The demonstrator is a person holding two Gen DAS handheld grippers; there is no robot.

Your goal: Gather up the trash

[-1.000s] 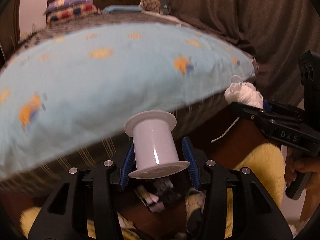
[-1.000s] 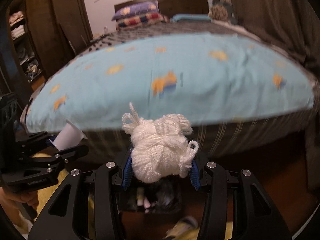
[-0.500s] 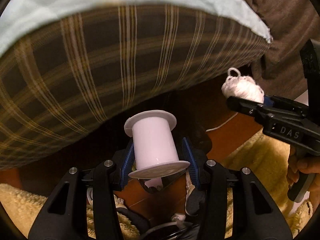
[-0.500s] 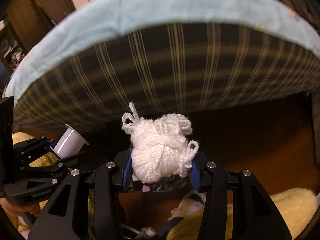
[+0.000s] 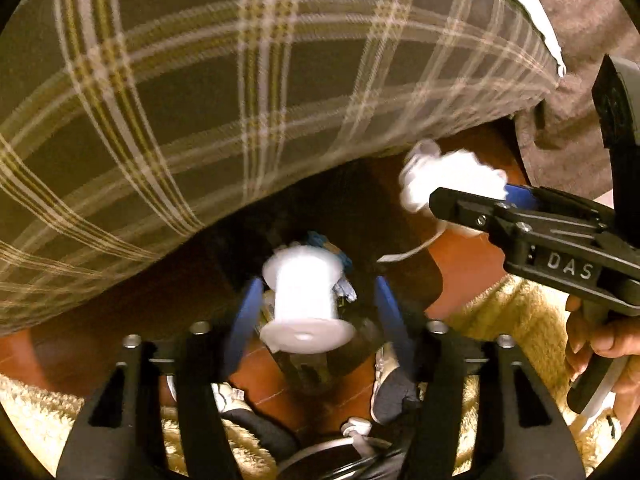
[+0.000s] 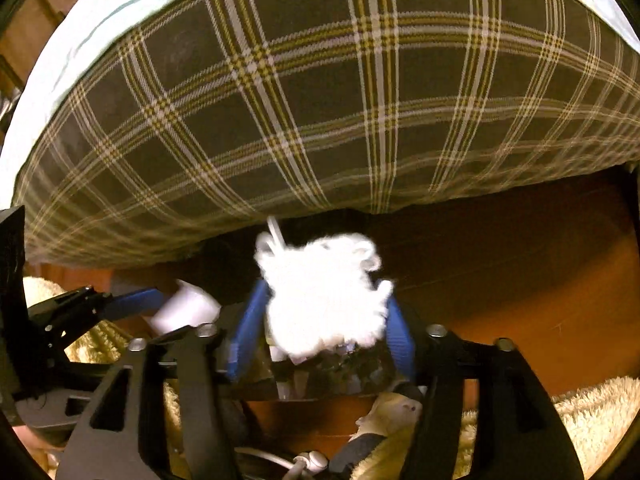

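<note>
In the left wrist view a white plastic spool (image 5: 304,300) sits blurred between the blue pads of my left gripper (image 5: 318,282). There is a gap on each side as the jaws open. My right gripper (image 6: 328,294) points down with a white ball of yarn (image 6: 324,292) between its pads. Its jaws are opening too, and the yarn is blurred and loose. Under both grippers stands a dark bin (image 6: 340,372) holding scraps. Each gripper also shows in the other's view, the right gripper (image 5: 500,208) with the yarn (image 5: 452,184) and the spool (image 6: 184,308) at the left.
The plaid side of a bed (image 5: 200,100) hangs close above the bin. A yellow shaggy rug (image 5: 512,320) lies on the brown floor (image 6: 520,280). A person's shoe (image 5: 392,384) and hand (image 5: 600,340) are near, and a white cable (image 6: 308,460) lies at the bottom.
Both grippers dropped from above the blue bedcover to beside the bed's plaid side, tilting down. Both pairs of jaws spread, and the spool and yarn came loose.
</note>
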